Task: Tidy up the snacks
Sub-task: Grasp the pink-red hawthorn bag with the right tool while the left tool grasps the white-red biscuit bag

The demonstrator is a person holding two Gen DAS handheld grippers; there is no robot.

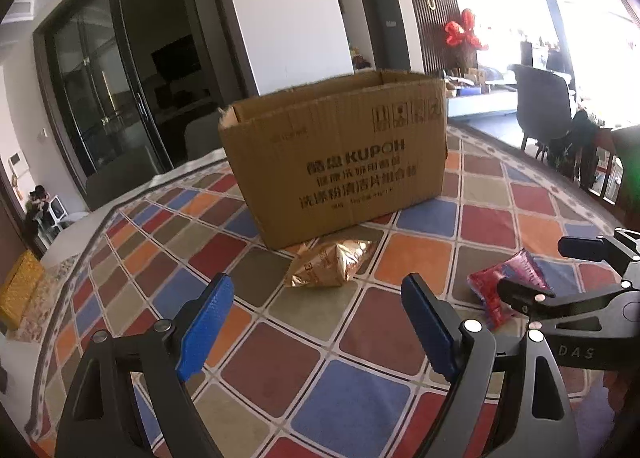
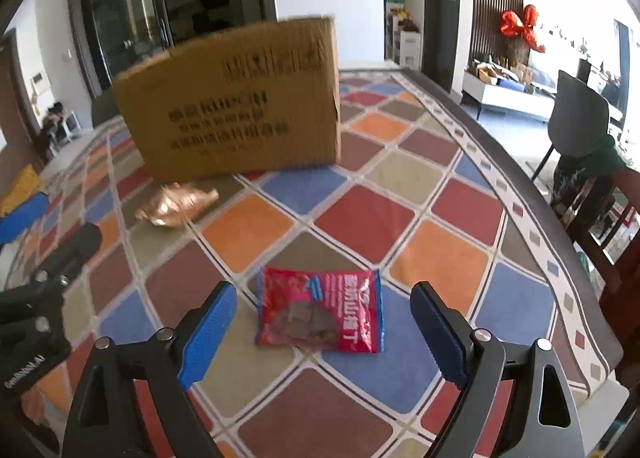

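An open-topped cardboard box (image 1: 336, 154) stands on the checked tablecloth; it also shows in the right wrist view (image 2: 236, 102). A crumpled gold snack bag (image 1: 332, 264) lies just in front of the box, ahead of my open, empty left gripper (image 1: 316, 314); the bag shows blurred in the right wrist view (image 2: 176, 204). A red snack packet (image 2: 320, 312) lies flat between the fingers of my open right gripper (image 2: 322, 318), just ahead of them. In the left wrist view the packet (image 1: 504, 286) lies at the right under the right gripper (image 1: 560, 270).
The table (image 2: 516, 194) carries a cloth of coloured diamonds and its edge curves along the right. Dark chairs (image 2: 580, 118) stand beyond that edge. A yellow box (image 1: 16, 290) lies off the table at the far left.
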